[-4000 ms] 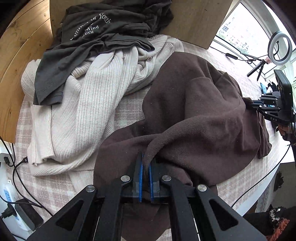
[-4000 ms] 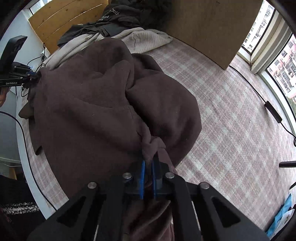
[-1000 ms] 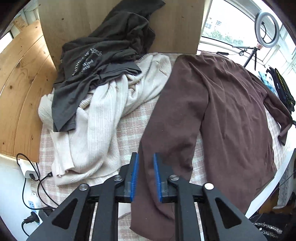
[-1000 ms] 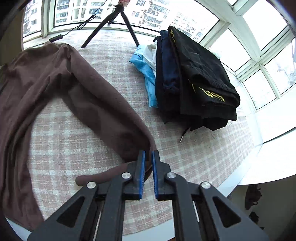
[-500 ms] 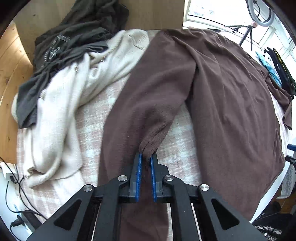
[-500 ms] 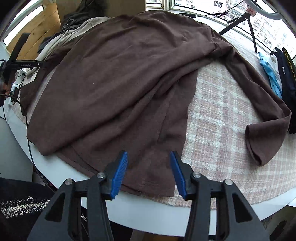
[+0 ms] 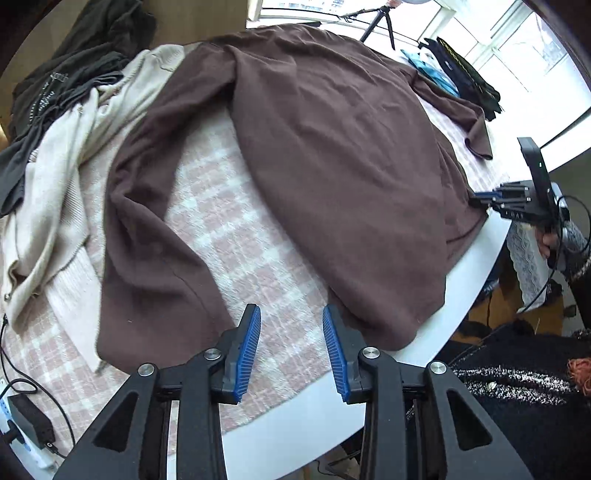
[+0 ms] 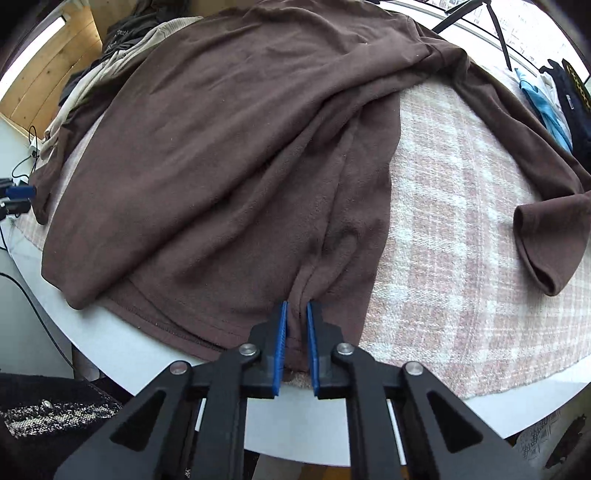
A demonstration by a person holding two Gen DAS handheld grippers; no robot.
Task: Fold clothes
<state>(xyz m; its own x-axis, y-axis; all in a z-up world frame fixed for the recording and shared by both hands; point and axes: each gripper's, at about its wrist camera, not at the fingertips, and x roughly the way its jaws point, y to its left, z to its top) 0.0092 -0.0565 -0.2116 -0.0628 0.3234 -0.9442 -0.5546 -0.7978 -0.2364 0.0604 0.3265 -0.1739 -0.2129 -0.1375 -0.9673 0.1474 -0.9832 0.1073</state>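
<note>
A brown long-sleeved top (image 7: pixel 332 147) lies spread on the pink checked cloth (image 7: pixel 258 258), hem at the table's near edge. Its left sleeve (image 7: pixel 147 229) lies down the left side. My left gripper (image 7: pixel 291 343) is open and empty above bare cloth between that sleeve and the body. My right gripper (image 8: pixel 295 332) is shut on the brown top's hem (image 8: pixel 299 288) at the table edge, pinching a ridge of fabric. The right gripper also shows in the left wrist view (image 7: pixel 495 195). The right sleeve's cuff (image 8: pixel 543 240) lies on the cloth to the right.
A cream knit (image 7: pixel 62 166) and a dark grey T-shirt (image 7: pixel 55 85) are piled at the left. Folded dark and blue clothes (image 8: pixel 557 99) sit at the far right. The white table edge (image 7: pixel 369 387) runs close in front. A tripod (image 7: pixel 380 18) stands by the window.
My left gripper has let go of the left sleeve and opened wide. My right gripper, open half a second ago, has shut on the hem.
</note>
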